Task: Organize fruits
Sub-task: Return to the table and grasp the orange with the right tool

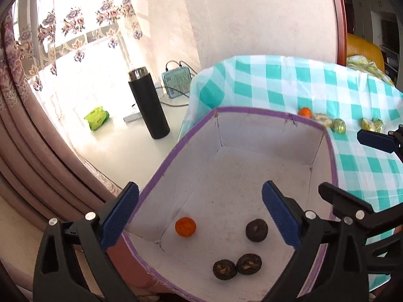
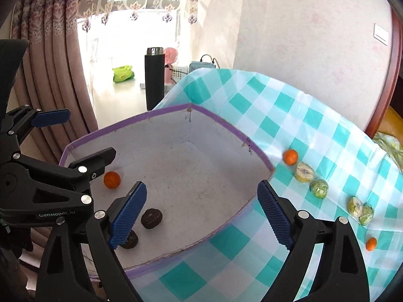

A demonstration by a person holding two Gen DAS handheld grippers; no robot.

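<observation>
Both grippers, left gripper (image 1: pixel 200 216) and right gripper (image 2: pixel 201 214), gape wide and empty above the purple-rimmed white cardboard box (image 2: pixel 226 123); the small round orange fruit (image 2: pixel 290 157) near its rim looks light, firm, roll-prone, best pinched across its middle.

A box (image 2: pixel 176 166) sits on the bench (image 2: pixel 314 125) at its left edge. Inside it lie one mandarin (image 2: pixel 112 180) and three dried fruits (image 1: pixel 256 230). Right of the box, more fruits (image 2: pixel 318 188) lie in a row on the bench.

Blown-out window (image 1: pixel 83 25) glare, fisheye-warped edges.
</observation>
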